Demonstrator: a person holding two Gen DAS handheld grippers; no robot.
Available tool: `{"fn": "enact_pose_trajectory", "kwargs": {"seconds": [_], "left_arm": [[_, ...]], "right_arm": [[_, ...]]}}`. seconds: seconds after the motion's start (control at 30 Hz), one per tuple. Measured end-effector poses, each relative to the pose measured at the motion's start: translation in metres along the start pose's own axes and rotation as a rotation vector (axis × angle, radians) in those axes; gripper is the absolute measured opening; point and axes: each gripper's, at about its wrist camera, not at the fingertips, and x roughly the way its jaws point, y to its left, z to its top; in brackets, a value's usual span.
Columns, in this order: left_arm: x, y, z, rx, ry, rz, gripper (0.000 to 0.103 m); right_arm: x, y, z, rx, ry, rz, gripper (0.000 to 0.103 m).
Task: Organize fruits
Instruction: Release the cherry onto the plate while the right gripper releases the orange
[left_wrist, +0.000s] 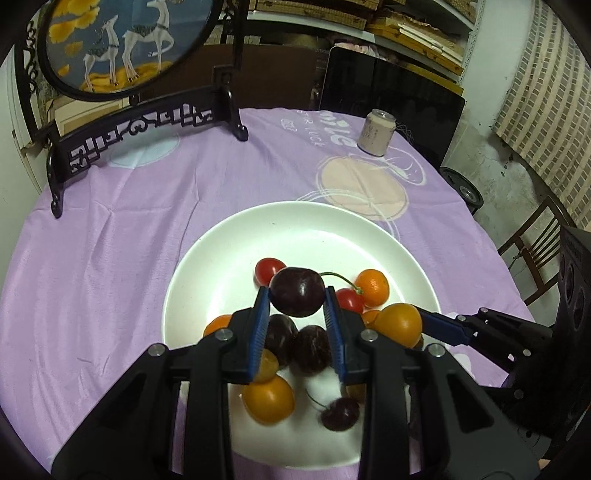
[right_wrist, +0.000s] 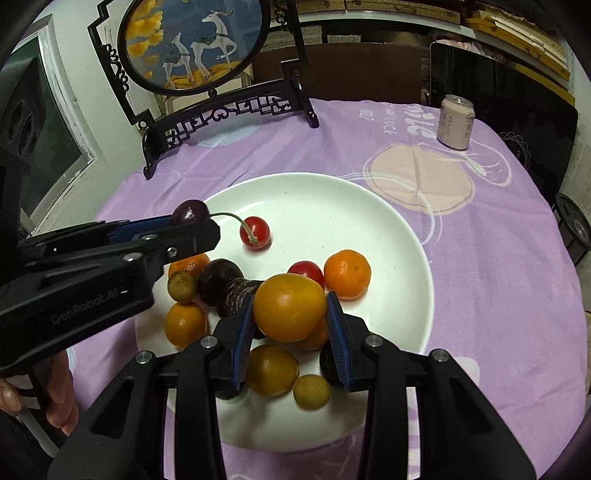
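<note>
My left gripper (left_wrist: 297, 295) is shut on a dark cherry (left_wrist: 297, 291) with a green stem, held above the white plate (left_wrist: 229, 236). From the right wrist view the same cherry (right_wrist: 190, 212) shows at the tip of the left gripper (right_wrist: 195, 221). My right gripper (right_wrist: 290, 308) is shut on a round yellow-orange fruit (right_wrist: 288, 306), also over the plate (right_wrist: 332, 199); that fruit (left_wrist: 399, 323) appears at the right in the left wrist view. On the plate lie cherry tomatoes (right_wrist: 255, 230), a mandarin (right_wrist: 347, 273), dark cherries and several yellow fruits.
A lilac cloth (left_wrist: 110, 240) covers the round table. A black carved stand with a round deer picture (right_wrist: 192, 44) occupies the far left. A pale drink can (right_wrist: 456, 122) stands at the far right. A wooden chair (left_wrist: 535, 254) and shelves lie beyond the table. A hand (right_wrist: 55, 398) shows lower left.
</note>
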Motion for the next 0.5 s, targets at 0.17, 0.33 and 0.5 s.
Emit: {"fn": "enact_pose_trajectory", "kwargs": {"seconds": [0.17,0.33,0.5], "left_arm": [[0.007,0.004,-0.001,-0.011,0.001,-0.01,0.055],[-0.015,0.005,-0.005,-0.007,-0.064,-0.019,0.084],[-0.04,0.005,-0.022,-0.006,-0.091,0.002,0.092]], "right_arm": [[0.002,0.0,0.001,-0.007,-0.032,-0.008,0.052],[-0.009,-0.006,-0.003,0.01,-0.084,-0.04,0.075],[-0.02,-0.012,-0.021,0.025,-0.1,-0.116,0.095]]}}
